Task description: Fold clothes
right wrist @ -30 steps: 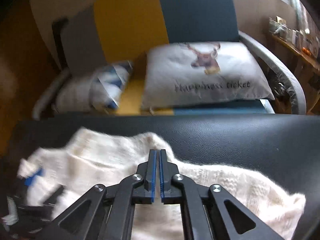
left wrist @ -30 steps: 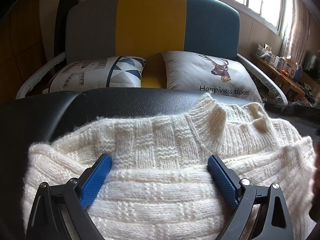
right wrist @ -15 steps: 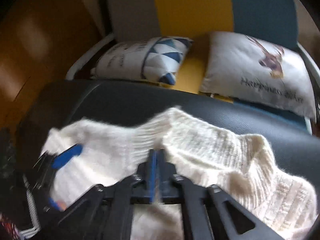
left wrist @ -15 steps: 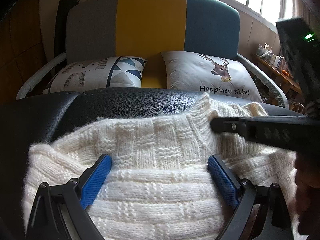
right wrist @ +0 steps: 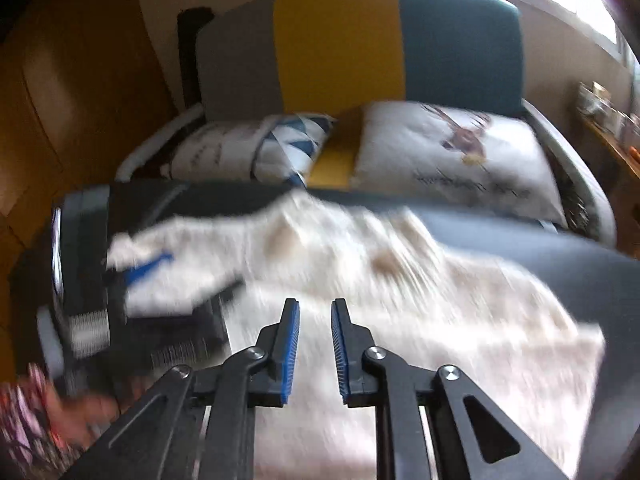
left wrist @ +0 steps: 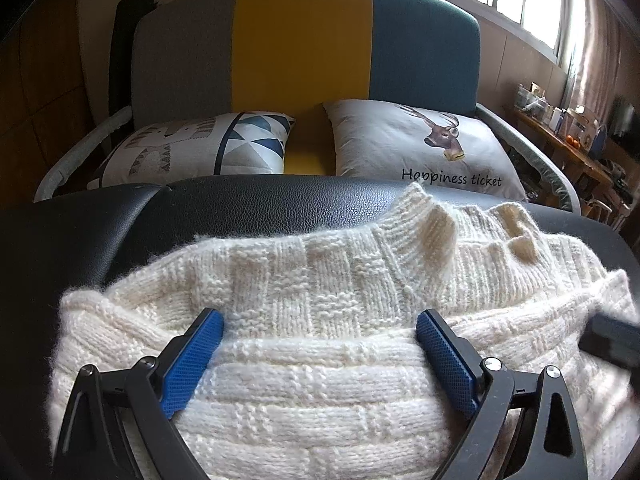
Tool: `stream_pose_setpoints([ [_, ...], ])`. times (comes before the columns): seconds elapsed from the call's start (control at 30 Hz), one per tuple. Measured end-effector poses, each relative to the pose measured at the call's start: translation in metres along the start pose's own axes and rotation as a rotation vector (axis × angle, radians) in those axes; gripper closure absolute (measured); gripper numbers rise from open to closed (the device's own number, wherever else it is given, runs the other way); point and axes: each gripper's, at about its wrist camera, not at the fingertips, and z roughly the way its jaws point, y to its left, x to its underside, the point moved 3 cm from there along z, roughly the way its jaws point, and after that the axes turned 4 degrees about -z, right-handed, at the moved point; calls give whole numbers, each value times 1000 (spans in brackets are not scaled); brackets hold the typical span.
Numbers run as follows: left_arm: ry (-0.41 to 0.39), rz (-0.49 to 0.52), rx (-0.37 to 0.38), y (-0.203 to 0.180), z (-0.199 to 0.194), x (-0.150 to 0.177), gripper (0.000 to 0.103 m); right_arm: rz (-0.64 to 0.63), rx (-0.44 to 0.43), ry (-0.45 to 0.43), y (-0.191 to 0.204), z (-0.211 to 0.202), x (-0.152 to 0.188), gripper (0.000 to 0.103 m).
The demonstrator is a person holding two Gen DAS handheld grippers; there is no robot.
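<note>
A cream knitted sweater (left wrist: 320, 300) lies folded on a black leather surface (left wrist: 240, 216), its ribbed collar at the far side. My left gripper (left wrist: 320, 320) is wide open, low over a folded layer, its blue pads (left wrist: 192, 360) resting on the knit at either side. In the right wrist view the sweater (right wrist: 400, 320) is blurred by motion. My right gripper (right wrist: 314, 312) hangs over its middle with the jaws a little apart and nothing between them. The left gripper (right wrist: 148, 268) shows at the sweater's left end there.
Behind the black surface stands a grey, yellow and teal sofa (left wrist: 304, 40) with a patterned cushion (left wrist: 200, 148) and a deer cushion (left wrist: 424, 148). A cluttered wooden shelf (left wrist: 568, 136) runs along the right wall under the window.
My right gripper was shut over the sweater's collar; it has pulled back toward me and opened a little. The left gripper has not moved.
</note>
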Motion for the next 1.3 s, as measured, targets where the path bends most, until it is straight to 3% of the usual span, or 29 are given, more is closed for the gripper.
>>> stream_pose_setpoints([
  [0.07,8,3,-1,1,0,-1,4,41,50,54,-14,3,24,89],
  [0.13,29,14,-8,-1,-1,-4,4,86,46,26,-21,7,35,90],
  [0.3,50,53,16,5,-39,-6,24,129,49,-62,-24,6,46,91],
  [0.53,29,15,7,31,-115,40,24,150,15,-59,-29,-4,41,90],
  [0.67,58,-12,-4,42,-146,83,24,225,2,-80,-26,-50,49,81],
  [0.73,73,-26,22,45,-158,103,24,205,-13,-16,-17,-70,69,81],
  [0.87,64,39,-39,42,-166,139,24,168,-27,39,-4,-95,115,81],
  [0.97,76,52,-58,43,-161,146,19,193,14,72,-6,-94,146,82],
  [1.13,121,27,-49,61,-168,143,15,257,79,10,-17,-100,160,83],
  [1.2,121,0,-30,76,-183,148,16,291,61,6,-20,-114,164,81],
  [1.3,125,-63,59,103,-212,164,15,346,3,-19,-25,-144,176,80],
])
